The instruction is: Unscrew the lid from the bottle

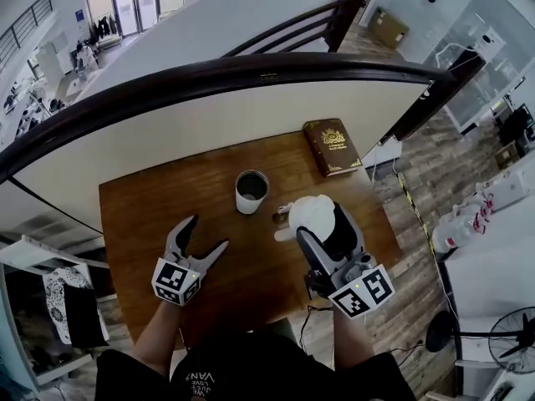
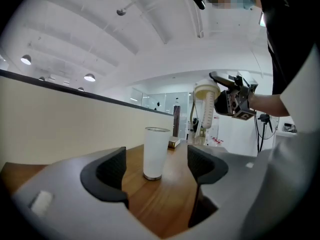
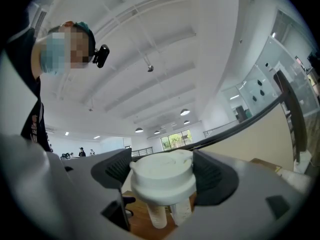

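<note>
Head view puts the right gripper (image 1: 316, 224) at about 4 o'clock from the bottle (image 1: 251, 191), its jaws clamped on the white lid (image 1: 311, 214). The lid is held clear of the bottle and above the wooden table (image 1: 142, 215), and the right gripper view shows two pale tubes hanging beneath it. The bottle stands upright and open-mouthed near the table's middle with a brown book (image 1: 332, 146) at its 1 o'clock, while the left gripper (image 1: 207, 234) at its 7 o'clock has its jaws spread wide on nothing, the bottle ahead and apart from both.
</note>
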A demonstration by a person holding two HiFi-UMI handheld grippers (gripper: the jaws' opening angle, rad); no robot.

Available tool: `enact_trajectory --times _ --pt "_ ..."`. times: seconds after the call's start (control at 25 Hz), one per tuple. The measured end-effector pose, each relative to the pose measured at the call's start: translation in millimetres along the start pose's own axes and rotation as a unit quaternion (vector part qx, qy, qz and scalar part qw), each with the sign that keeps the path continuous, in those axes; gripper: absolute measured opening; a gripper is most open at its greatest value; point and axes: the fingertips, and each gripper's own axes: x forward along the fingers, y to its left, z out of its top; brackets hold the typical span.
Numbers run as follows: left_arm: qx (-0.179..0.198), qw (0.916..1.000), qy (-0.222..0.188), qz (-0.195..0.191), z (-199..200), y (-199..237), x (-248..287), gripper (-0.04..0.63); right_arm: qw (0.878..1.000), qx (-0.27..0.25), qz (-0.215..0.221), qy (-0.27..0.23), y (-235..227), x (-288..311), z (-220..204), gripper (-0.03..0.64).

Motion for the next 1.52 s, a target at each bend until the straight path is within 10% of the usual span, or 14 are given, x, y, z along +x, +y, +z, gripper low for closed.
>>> enact_trajectory --times 0.44,1.52 --pt "0.016 0.9984 -0.054 -0.011 51.7 -37.4 -42.6 0.025 0.999 0.009 -0.035 0.008 21.9 -44.7 -14.6 0.347" --pt "0.0 0.9912 -0.07 0.113 65.9 -179.4 -111.1 0.011 0.992 0.04 0.091 0.078 53.1 -146.6 -34.2 0.347"
